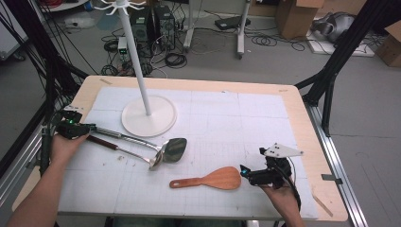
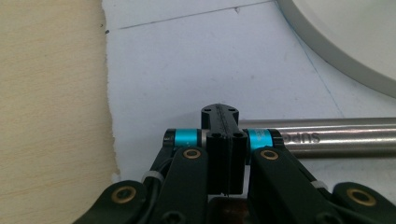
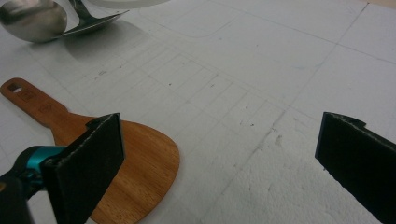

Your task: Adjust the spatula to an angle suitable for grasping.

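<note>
The left gripper [image 1: 75,128] is at the left edge of the table [image 1: 302,142], held by the person's left hand [image 1: 64,146]. In the left gripper view its two black jaws are pressed together, with no gap between them, and nothing is seen between them. Just beside its tip lies the steel handle of a metal spatula [image 1: 142,142], and this handle [image 2: 327,135] passes behind the right side of the closed jaws. A ladle [image 1: 125,151] with a dark red grip lies next to the spatula, and their heads meet near the middle of the white mat [image 1: 236,123]. Behind them stands a white rack [image 1: 149,116] with a round base and a tall pole. The right gripper [image 1: 250,176] is low at the right side, its jaws wide open and holding nothing. A wooden rice paddle [image 1: 213,179] lies flat on the mat, and its broad end [image 3: 140,172] is partly under the left jaw of this gripper.
</note>
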The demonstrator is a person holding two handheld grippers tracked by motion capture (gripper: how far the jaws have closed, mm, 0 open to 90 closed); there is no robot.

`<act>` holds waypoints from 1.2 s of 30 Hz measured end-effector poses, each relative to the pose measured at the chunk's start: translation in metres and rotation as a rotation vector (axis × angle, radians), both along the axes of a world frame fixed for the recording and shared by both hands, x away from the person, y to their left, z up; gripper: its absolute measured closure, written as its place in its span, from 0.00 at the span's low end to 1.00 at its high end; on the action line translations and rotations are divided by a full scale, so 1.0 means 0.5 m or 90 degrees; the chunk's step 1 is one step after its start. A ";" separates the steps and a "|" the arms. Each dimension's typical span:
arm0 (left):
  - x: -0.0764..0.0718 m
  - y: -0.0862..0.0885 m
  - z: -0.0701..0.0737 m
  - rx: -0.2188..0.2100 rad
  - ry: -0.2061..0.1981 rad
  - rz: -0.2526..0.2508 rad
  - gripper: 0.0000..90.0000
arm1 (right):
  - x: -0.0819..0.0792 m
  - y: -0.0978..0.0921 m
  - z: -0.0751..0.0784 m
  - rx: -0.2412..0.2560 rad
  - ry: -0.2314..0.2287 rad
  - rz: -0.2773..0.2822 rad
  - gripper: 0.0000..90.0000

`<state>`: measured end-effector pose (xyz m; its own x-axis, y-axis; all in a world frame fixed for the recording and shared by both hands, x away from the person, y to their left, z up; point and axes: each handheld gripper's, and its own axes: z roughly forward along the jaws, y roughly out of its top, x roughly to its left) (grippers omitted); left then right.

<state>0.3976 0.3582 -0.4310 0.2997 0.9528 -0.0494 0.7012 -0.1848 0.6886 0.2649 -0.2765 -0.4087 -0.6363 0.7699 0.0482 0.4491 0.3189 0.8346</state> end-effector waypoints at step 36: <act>-0.014 -0.103 0.016 -0.029 -0.037 -0.071 0.99 | 0.000 0.002 0.004 0.004 -0.006 0.005 0.00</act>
<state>0.3906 0.3066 -0.4229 0.4068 0.9107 -0.0709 0.6370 -0.2272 0.7367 0.2651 -0.2755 -0.4068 -0.6430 0.7644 0.0467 0.4388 0.3178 0.8405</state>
